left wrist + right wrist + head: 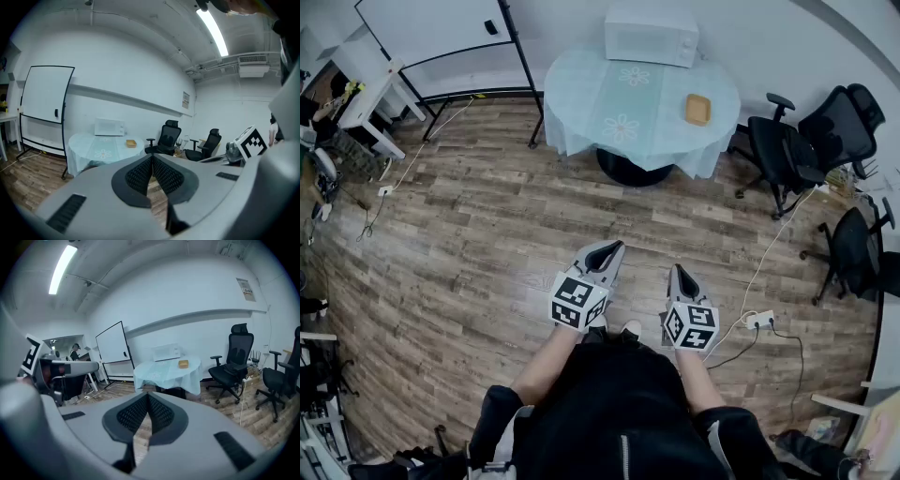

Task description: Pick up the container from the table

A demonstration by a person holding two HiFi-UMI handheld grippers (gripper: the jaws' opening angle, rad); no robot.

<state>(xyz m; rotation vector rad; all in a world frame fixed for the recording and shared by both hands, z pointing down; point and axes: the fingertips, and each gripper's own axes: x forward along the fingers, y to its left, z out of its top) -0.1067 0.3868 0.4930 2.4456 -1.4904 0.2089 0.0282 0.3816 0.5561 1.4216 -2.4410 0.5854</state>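
Observation:
A small orange-yellow container (pixel 697 109) sits on the right side of a round table (pixel 581 103) covered with a pale flowered cloth; it also shows as a small container (pixel 131 143) in the left gripper view and a small container (pixel 183 363) in the right gripper view. Both grippers are held in front of the person's body, over the wood floor and far short of the table. The left gripper (pixel 612 250) is shut with nothing between its pads. The right gripper (pixel 679 273) is shut and empty too.
A white microwave (pixel 652 36) stands at the back of the table. A whiteboard on a wheeled stand (pixel 441 33) is at the back left. Black office chairs (pixel 811 141) stand at the right, with a power strip and cable (pixel 759 320) on the floor.

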